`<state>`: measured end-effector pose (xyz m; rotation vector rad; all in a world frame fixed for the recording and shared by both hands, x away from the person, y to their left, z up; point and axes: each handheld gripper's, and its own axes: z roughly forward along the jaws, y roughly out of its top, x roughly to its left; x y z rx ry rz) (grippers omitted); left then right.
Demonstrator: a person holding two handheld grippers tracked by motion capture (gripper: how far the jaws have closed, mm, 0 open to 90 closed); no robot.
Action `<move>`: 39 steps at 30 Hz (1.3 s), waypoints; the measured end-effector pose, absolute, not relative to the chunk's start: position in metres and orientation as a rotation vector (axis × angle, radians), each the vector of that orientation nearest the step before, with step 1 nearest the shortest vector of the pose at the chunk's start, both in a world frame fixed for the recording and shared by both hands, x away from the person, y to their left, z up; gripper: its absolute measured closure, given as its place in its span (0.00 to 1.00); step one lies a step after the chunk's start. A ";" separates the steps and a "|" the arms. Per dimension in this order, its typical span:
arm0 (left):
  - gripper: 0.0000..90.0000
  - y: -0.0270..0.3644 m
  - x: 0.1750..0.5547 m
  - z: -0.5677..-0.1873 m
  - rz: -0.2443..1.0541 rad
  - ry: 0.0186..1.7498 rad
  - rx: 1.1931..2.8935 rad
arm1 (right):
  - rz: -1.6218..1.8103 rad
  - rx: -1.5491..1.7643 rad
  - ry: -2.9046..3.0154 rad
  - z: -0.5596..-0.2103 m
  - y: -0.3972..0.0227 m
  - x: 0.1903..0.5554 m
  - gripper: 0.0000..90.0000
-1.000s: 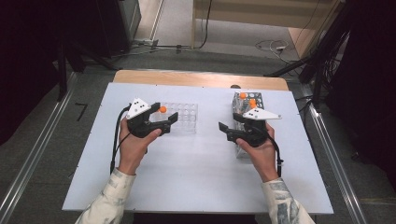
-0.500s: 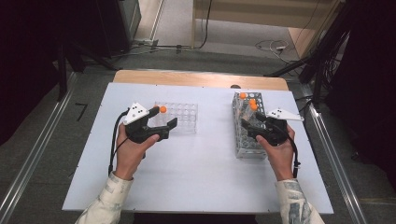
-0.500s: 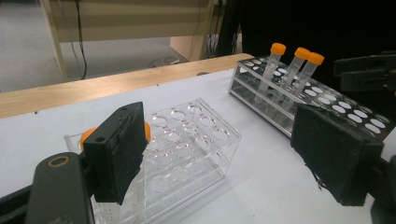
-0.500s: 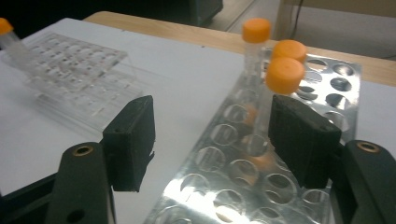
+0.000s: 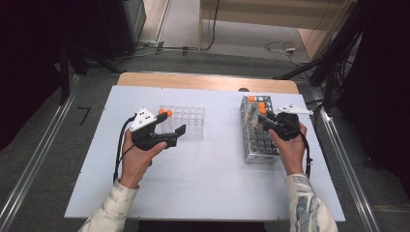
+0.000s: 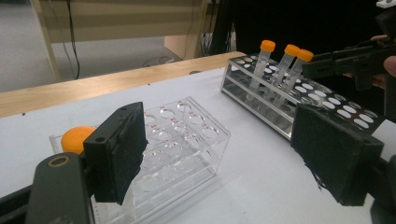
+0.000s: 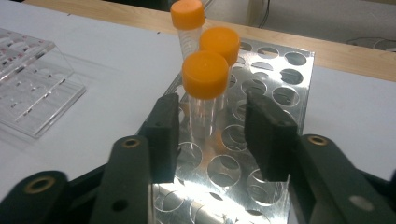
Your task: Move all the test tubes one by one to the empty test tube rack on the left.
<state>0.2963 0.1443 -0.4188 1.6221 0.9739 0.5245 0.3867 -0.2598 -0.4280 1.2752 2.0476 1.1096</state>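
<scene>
A white rectangular table [image 5: 203, 193] carries two racks. On its left half sits a clear plastic tube rack with round wells [image 5: 186, 120], and an orange-capped tube [image 5: 165, 113] stands at that rack's far left corner, partly hidden behind the left gripper. On the right half stands a shiny metal tube rack with rows of round holes [image 5: 258, 140], its long side running near to far. Three clear tubes with orange screw caps [image 5: 258, 105] stand upright in holes at its far end, close together.

The left gripper [image 5: 175, 137], black with a grey three-cornered plate on top, is held by the person's left hand [image 5: 138, 157] just near the clear rack, pointing right. Its jaws stand wide apart with nothing between them; in the left gripper view the clear rack shows through the gap.

The right gripper [image 5: 263, 123] is held by the right hand [image 5: 289, 150] over the metal rack, pointing left and toward the far end. In the right gripper view its jaws are partly open, set either side of the nearest orange-capped tube [image 7: 205, 86], below the cap; the pads do not appear to touch the tube
</scene>
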 end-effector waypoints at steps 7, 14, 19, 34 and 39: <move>0.22 0.145 0.296 -0.419 0.524 0.976 1.622 | 1.063 1.271 2.120 -0.427 -0.256 0.396 0.71; 0.22 0.145 0.296 -0.421 0.522 0.980 1.626 | 1.016 1.249 2.162 -0.428 -0.250 0.402 0.78; 0.22 0.146 0.296 -0.421 0.523 0.980 1.630 | 1.005 1.243 2.162 -0.429 -0.247 0.404 0.79; 0.22 0.145 0.295 -0.421 0.521 0.979 1.628 | 1.066 1.249 2.104 -0.419 -0.253 0.395 0.80; 0.21 0.145 0.295 -0.421 0.523 0.979 1.636 | 1.093 1.230 2.075 -0.414 -0.253 0.391 0.80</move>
